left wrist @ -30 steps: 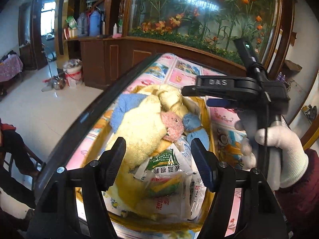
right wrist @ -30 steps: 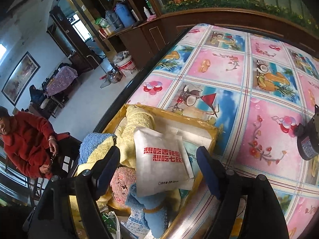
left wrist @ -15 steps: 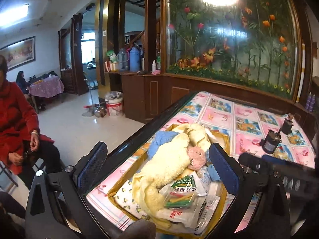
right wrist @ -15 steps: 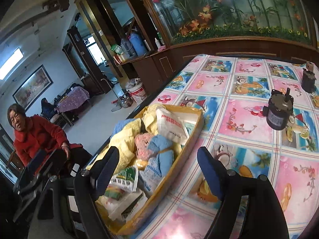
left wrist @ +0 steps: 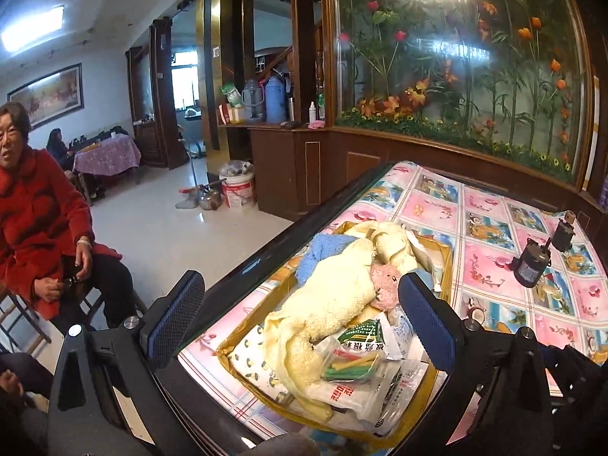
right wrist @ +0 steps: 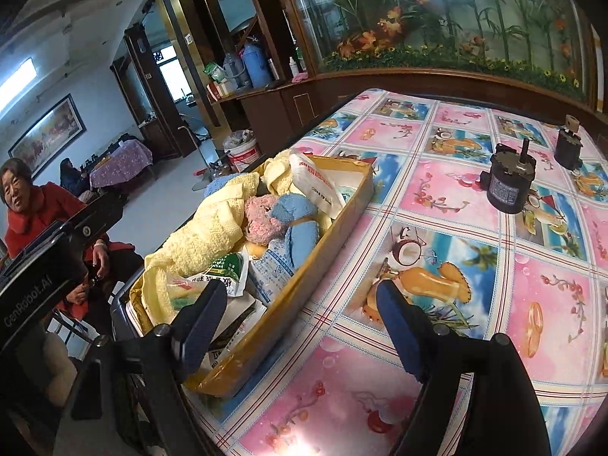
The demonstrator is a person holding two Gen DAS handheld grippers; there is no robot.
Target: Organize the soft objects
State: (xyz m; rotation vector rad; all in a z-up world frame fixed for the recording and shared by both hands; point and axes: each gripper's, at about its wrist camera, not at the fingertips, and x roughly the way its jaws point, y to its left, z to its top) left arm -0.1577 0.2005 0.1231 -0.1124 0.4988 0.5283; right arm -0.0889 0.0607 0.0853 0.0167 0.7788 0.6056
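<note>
Yellow towel [left wrist: 334, 288] beyond left hand-held gripper [left wrist: 300, 323]

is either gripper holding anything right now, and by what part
Nothing is held: the left gripper and right gripper both have open, empty jaws.

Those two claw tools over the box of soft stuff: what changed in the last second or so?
The left gripper opened wide and drew back from the cardboard box; nothing is between its fingers. The right gripper, open and empty, swung sideways off the box and now hangs over the tablecloth. The yellow towel, pink plush and snack bags lie in the box as before.
</note>
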